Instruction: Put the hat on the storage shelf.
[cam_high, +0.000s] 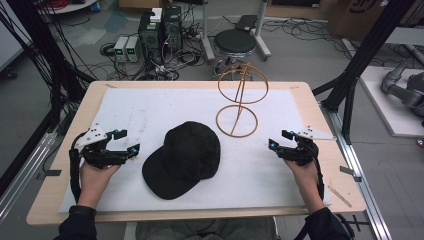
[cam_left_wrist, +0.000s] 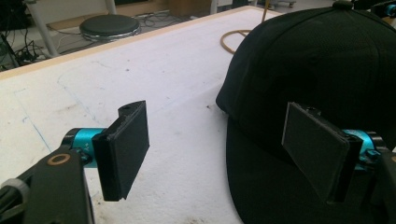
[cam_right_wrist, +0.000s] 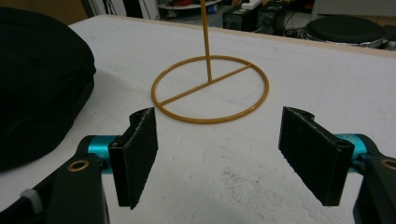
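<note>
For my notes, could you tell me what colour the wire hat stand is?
Golden yellow; the hat stand shows best in the right gripper view.

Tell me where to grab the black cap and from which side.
Probably by the brim. The black cap lies crown up on the white mat, and the flat, thin brim sticks out toward the left claw, which is open and already beside it. Come in low from that side, one jaw under the brim edge. The domed crown looks too wide and soft to pinch.

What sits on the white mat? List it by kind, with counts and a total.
Black cap: 1
Wire hat stand: 1
Handheld grippers, left and right, both open and holding nothing: 2
Total: 4
</note>
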